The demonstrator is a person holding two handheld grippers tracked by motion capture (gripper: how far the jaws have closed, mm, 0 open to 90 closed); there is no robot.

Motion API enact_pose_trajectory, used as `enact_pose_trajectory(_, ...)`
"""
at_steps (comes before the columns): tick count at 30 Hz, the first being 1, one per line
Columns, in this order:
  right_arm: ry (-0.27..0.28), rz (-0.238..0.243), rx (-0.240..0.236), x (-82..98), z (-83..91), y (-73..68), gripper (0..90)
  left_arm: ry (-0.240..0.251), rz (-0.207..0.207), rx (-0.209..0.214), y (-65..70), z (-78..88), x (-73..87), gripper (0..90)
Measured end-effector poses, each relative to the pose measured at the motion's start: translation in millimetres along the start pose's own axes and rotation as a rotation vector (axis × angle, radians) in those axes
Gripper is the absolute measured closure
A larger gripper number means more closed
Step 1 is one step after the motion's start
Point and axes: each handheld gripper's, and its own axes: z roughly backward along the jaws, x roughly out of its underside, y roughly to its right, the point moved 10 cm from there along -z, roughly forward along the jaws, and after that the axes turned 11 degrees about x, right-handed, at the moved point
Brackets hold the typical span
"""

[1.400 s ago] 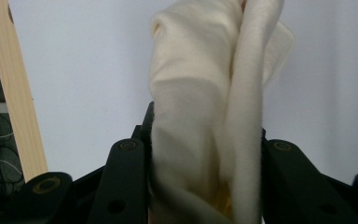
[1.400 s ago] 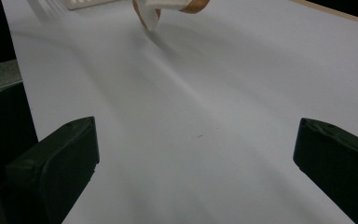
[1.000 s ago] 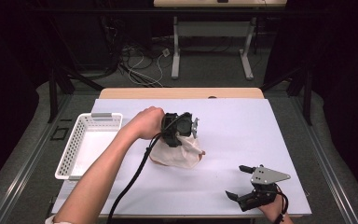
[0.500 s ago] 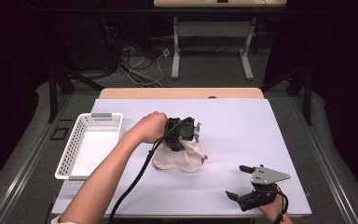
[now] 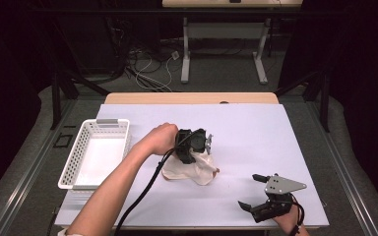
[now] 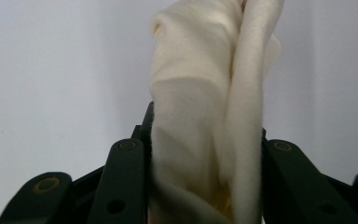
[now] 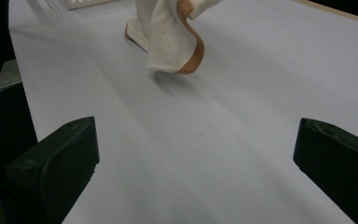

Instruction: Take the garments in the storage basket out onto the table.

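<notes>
L claw [image 5: 198, 153] pinching a cream cloth [image 5: 191, 170] w/ tan trim, roughly mid-counter, a bit toward the near edge. L gripper view: folds of the cloth [image 6: 205, 116] bunched between the two black jaws, pads pressed on both sides, so the grip looks firm.

Change vs a sec ago: L hand [image 5: 158, 139] has dropped lower over the counter [image 5: 256, 128]. Cloth hung more gathered under the claw then; now the lower part has spread out and lies on the surface, top part tented up to the jaws. Grip unchanged, same pinch throughout.

R claw [image 5: 256, 192] parked near the front-right corner, jaws spread wide, nothing between them; hasn't budged. R gripper view: cloth's [image 7: 168, 35] tan-edged corner hangs just off the surface, well ahead of the open jaws.

White basket [image 5: 96, 153] at the left edge, nothing visible inside, apart from the cloth.

Read: looks like the cloth is being laid down on the counter, prob. for spreading or folding. Not released yet. R claw likely needed next to catch a corner, but that's a guess.
</notes>
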Motion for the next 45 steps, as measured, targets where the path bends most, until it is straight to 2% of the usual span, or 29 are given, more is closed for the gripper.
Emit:
enact_pose_trajectory(22, -0.005, 0.002, -0.003, 0.7, 0.1, 0.2, 0.0, 0.005, 0.008, 0.035, 4.6, -27.6, 3.8, 64.8)
enact_pose_trajectory(37, -0.001, 0.002, 0.0, 0.6, -0.3, 0.9, 0.0, 0.016, 0.016, 0.041, 4.3, -45.3, 7.4, 64.6)
enact_pose_trajectory(45, -0.003, 0.003, 0.001, 0.8, -0.3, 1.0, 0.0, 0.043, 0.047, 0.044, 3.6, -55.2, 6.9, 63.8)
